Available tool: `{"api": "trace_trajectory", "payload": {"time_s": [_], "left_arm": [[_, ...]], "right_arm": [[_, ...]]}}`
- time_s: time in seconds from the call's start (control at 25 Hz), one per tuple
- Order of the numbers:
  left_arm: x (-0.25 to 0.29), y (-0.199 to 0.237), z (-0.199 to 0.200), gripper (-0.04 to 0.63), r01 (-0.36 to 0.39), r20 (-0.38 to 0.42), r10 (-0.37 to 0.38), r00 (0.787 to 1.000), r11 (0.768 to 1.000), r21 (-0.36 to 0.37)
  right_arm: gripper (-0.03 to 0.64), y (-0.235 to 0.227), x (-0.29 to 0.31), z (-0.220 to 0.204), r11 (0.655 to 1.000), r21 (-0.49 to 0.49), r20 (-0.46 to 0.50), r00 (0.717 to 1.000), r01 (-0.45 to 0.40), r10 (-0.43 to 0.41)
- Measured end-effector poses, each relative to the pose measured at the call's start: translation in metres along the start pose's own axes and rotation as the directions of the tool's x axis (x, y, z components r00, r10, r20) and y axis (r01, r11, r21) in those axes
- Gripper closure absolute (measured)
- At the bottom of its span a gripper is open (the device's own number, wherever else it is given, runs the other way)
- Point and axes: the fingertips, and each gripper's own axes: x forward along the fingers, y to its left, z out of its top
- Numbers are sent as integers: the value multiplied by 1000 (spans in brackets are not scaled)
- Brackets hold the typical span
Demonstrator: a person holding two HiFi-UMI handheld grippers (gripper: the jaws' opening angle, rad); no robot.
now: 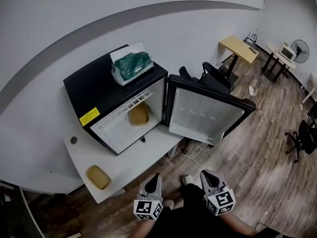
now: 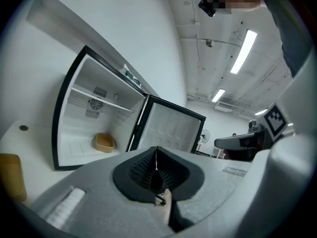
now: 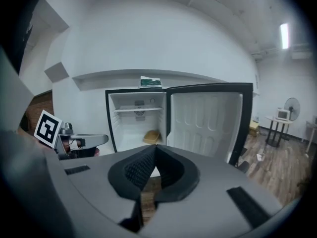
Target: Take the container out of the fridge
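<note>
Down low, well in front of the fridge [image 1: 94,90], are the left gripper [image 1: 155,176] and the right gripper [image 1: 204,173]. Both have their jaws pressed tight together with nothing in them. The fridge is black and sits on a white table [image 1: 148,145]. Its door [image 1: 205,114] is swung wide open to the right of the fridge, so that part is done. On top of the fridge lies a green bag [image 1: 131,66]. The tan container [image 1: 139,114] is still inside the fridge, on its floor. A tan box [image 1: 98,177] sits on the table, in front of the fridge and to its left. I think reaching in, grabbing the container and lifting it out are all left to do.
</note>
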Motion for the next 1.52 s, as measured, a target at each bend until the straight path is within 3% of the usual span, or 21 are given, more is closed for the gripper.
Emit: {"api": "trace_trajectory", "payload": {"time_s": [0.16, 0.44, 0.72, 1.08, 1.28, 1.44, 1.52], "left_arm": [[11, 16, 3, 578, -116, 19, 116, 993, 993, -5], [61, 6, 20, 578, -216, 43, 215, 976, 976, 21], [91, 5, 33, 578, -301, 56, 299, 953, 953, 31], [108, 9, 33, 578, -415, 40, 415, 909, 910, 15], [122, 12, 31, 578, -480, 20, 480, 877, 877, 28], [127, 23, 39, 578, -577, 47, 575, 816, 816, 35], [128, 29, 41, 579, -600, 54, 599, 799, 799, 19]], "right_arm": [[617, -2, 42, 11, 992, -22, 11, 992, -126, 127], [617, -33, 97, 39, 954, -51, 7, 955, -296, 296], [617, -70, 135, 54, 950, -85, 31, 952, -299, 303], [617, -78, 175, 55, 902, -89, -1, 906, -422, 423], [617, -71, 191, 61, 851, -92, -16, 856, -516, 517], [617, -76, 211, 43, 825, -101, -105, 831, -556, 547], [617, -76, 217, 39, 807, -100, -120, 812, -582, 571]]}}
